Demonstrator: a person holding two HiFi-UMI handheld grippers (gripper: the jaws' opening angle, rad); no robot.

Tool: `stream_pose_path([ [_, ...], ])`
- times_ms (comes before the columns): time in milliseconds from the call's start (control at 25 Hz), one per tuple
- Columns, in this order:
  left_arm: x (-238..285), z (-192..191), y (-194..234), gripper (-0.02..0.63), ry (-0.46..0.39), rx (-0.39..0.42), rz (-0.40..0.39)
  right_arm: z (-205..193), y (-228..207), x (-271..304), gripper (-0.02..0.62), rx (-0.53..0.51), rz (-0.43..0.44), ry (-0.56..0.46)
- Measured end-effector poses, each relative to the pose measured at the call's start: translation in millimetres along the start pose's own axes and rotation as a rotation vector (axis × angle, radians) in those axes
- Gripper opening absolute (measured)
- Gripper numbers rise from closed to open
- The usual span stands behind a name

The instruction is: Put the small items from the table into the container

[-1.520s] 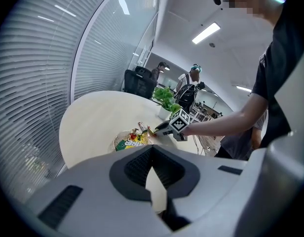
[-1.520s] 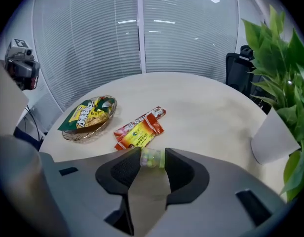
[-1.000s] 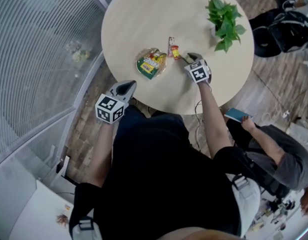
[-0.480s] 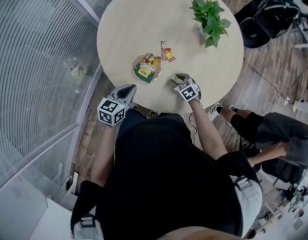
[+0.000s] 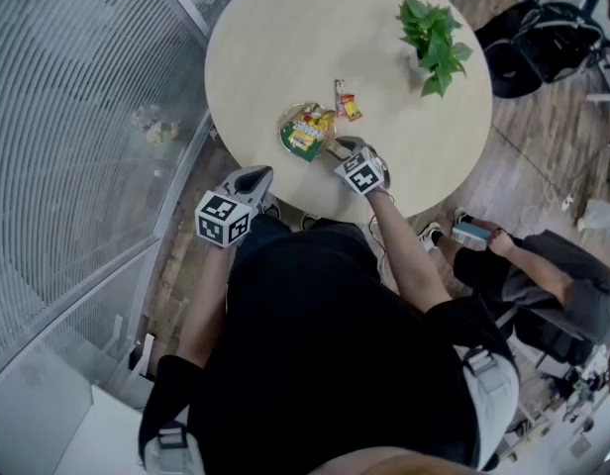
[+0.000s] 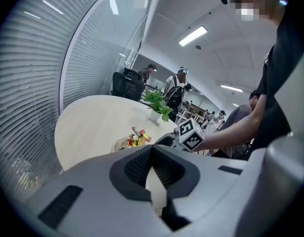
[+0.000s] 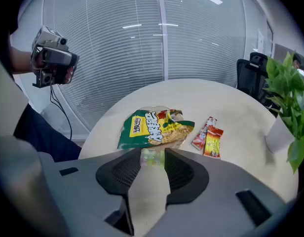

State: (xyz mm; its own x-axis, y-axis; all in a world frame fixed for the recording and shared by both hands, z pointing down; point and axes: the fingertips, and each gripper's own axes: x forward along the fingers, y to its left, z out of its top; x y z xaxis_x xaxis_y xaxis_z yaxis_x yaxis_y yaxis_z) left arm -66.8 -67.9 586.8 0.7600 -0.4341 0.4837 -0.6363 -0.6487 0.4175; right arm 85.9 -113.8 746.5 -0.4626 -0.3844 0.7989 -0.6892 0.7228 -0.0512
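- now the right gripper (image 7: 153, 157) pinches a small pale-green candy (image 7: 152, 158) just short of the clear bowl (image 5: 282, 130); best to reach forward over the snack bag (image 7: 152, 127) inside, then let go low.
- left gripper (image 6: 152, 149): jaws together, empty, off the round table (image 7: 241, 117).
- two red packets (image 7: 207, 138) lie ahead-right on it; blinds (image 7: 117, 48) beyond.

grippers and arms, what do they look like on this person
Both the left gripper and the right gripper are grey moulded shells with dark ribbed pads inside the jaws. Each carries a white cube printed with black square markers. A thin black cable hangs from the left one. The person wears a black short-sleeved top.
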Motion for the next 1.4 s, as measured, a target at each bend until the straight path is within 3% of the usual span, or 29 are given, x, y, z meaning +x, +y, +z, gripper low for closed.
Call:
stream_pose_path([
  [360, -28, -4, 35, 0.0, -0.01, -0.048, 0.026, 7, 9, 38, 0.163, -0.096, 0.015, 0.119],
  [880, -21, 0, 53, 0.0, 0.008, -0.054, 0.003, 4, 5, 54, 0.164, -0.044, 0.021, 0.155],
  [1080, -11, 4, 54, 0.0, 0.013, -0.039, -0.006, 18, 0, 43, 0.164, -0.028, 0.01, 0.095],
  [1320, 1, 16, 41, 0.0, 0.013, -0.002, -0.016, 37, -5, 7, 0.156, 0.027, -0.019, -0.061],
  [1400, 5, 21, 34, 0.0, 0.012, 0.014, -0.021, 36, -5, -7, 0.046, 0.064, -0.017, -0.112],
])
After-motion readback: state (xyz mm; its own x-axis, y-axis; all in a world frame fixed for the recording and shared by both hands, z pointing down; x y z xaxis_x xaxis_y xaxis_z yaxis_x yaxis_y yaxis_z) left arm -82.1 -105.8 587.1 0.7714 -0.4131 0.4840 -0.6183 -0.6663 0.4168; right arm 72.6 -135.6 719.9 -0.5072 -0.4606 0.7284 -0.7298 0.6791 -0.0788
